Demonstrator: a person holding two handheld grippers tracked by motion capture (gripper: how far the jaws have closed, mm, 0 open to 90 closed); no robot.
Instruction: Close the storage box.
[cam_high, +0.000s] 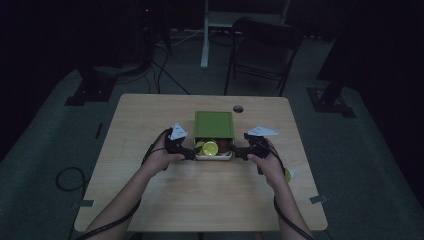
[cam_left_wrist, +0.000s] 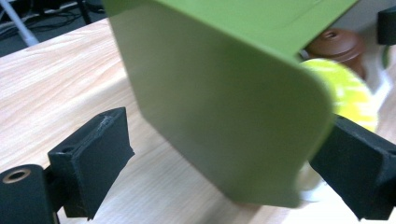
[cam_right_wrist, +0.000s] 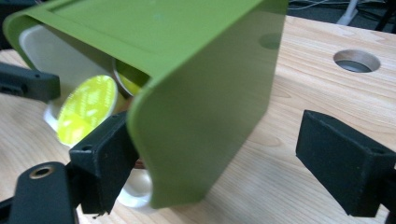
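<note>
Green lid (cam_high: 214, 124) sat tilted over a white tray (cam_high: 214, 156) at the bench (cam_high: 200, 195) centre; left gripper (cam_high: 186, 151) at 9 o'clock and right gripper (cam_high: 241, 151) at 3 o'clock, jaws released

The green lid (cam_high: 214, 124) covers the far part of the white tray (cam_high: 215, 157), so what lies beneath it is hidden. In the left gripper view the lid (cam_left_wrist: 224, 107) is cut off by the top edge and blurred; it hides most of the brown pot (cam_left_wrist: 338, 44) and part of the yellow disc (cam_left_wrist: 348, 95). In the right gripper view the lid (cam_right_wrist: 205, 93) hides part of the tray (cam_right_wrist: 51, 56). The bench's (cam_high: 210, 195) near edge is cut off.
</note>
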